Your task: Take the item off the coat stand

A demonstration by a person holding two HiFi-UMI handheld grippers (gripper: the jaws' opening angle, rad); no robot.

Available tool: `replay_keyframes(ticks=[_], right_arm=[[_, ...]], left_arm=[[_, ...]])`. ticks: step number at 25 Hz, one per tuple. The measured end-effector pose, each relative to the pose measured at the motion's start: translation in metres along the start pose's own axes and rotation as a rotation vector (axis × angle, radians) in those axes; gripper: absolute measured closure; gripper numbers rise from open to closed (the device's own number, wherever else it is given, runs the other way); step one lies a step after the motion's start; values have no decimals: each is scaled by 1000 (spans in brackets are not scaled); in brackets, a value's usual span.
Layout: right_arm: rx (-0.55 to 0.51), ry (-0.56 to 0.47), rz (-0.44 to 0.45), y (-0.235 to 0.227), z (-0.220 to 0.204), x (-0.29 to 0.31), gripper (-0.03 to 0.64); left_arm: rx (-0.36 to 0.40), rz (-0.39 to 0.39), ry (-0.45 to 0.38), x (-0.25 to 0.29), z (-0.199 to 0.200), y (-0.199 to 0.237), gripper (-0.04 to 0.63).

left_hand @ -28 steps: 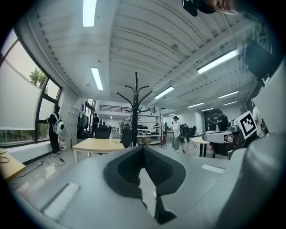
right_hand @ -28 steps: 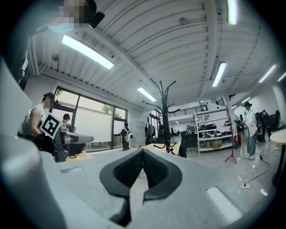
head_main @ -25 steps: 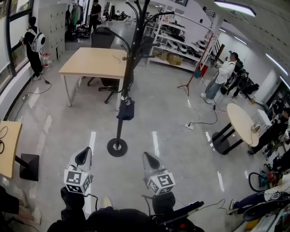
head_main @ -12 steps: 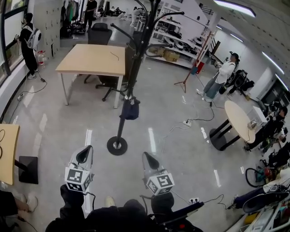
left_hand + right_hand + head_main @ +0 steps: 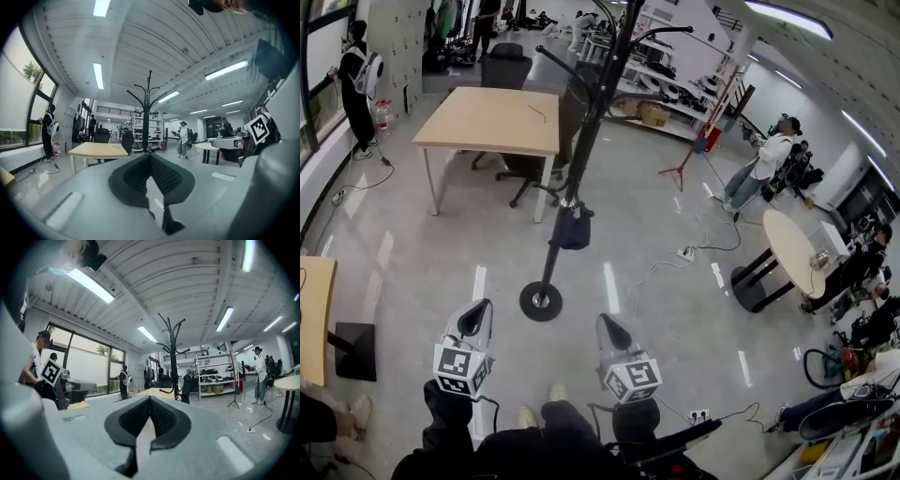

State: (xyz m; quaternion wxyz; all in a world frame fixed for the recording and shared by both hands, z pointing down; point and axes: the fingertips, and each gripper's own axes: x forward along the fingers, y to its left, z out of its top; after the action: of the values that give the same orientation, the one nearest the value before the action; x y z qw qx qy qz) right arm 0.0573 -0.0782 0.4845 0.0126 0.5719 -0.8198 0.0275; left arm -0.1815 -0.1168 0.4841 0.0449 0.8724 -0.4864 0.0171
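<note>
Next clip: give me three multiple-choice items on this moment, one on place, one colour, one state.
1. The coat stand is: A white; B black; C red.
2. The dark bag hangs: A low on the stand's pole; B on a top hook; C on the table.
3. The left gripper and right gripper are: A shut, empty; B holding the bag; C wide open.
B: pole and hooks look black. A: it hangs low on the pole. A: both pairs of jaws meet, nothing between.
</note>
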Motion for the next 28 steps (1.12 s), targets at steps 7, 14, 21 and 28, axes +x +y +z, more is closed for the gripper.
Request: replay_keyframes(ticks=[7, 14, 21, 28], right_arm=[[7, -6, -13, -19, -2, 18, 615], [17, -23, -22, -45, 0, 44, 615], [17, -18, -21, -67, 4, 76, 615], [26, 0, -15, -87, -1, 102, 615]], left_arm=[[13, -12, -10, 26, 2, 3, 594], [27, -21, 0, 63, 8, 6, 594], [29, -36, -1, 100, 15, 13, 594], [22, -34, 35, 130, 7, 17, 594]])
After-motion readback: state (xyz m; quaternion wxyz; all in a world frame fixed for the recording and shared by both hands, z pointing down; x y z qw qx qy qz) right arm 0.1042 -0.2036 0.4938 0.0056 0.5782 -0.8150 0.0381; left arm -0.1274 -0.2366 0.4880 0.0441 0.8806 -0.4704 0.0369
